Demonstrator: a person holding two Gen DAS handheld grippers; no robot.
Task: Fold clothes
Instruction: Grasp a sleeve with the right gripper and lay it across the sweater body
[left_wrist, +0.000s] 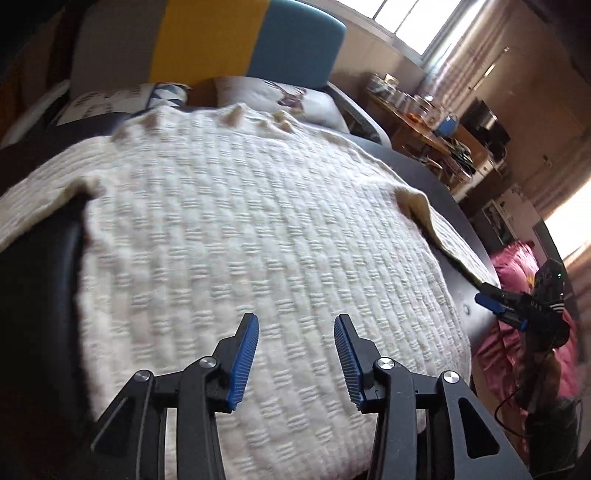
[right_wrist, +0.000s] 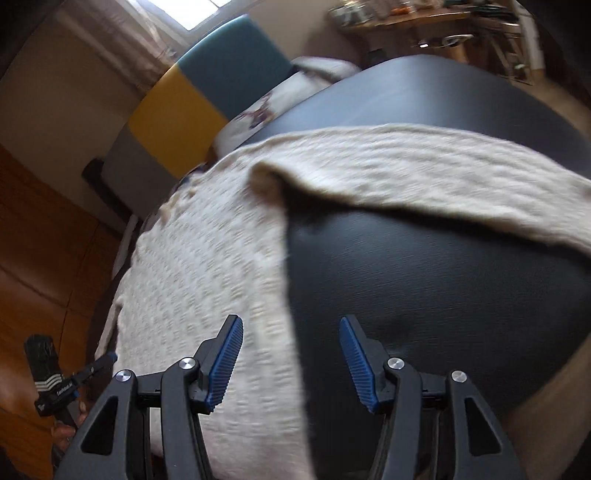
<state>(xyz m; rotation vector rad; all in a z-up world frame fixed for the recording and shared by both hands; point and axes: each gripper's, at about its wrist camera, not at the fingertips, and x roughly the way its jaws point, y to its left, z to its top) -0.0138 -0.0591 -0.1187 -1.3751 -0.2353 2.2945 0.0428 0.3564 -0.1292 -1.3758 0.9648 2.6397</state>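
A cream knitted sweater (left_wrist: 229, 229) lies spread flat on a dark table (left_wrist: 454, 206), sleeves out to both sides. My left gripper (left_wrist: 296, 325) hovers open above the sweater's lower body, nothing between its blue pads. In the right wrist view the same sweater (right_wrist: 207, 266) fills the left half, and its right sleeve (right_wrist: 424, 162) stretches across the dark table (right_wrist: 424, 288). My right gripper (right_wrist: 291, 328) stands open over the sweater's side edge, holding nothing. Each gripper shows in the other's view: the right gripper (left_wrist: 495, 304) at the table's right edge, the left gripper (right_wrist: 98, 367) at lower left.
A sofa with grey, yellow and teal back panels (left_wrist: 207, 40) and printed cushions (left_wrist: 280, 96) stands behind the table. A cluttered wooden desk (left_wrist: 424, 122) is at the right. A pink cloth (left_wrist: 517, 266) lies beyond the table's right edge. Wooden floor (right_wrist: 44, 240) lies to the left.
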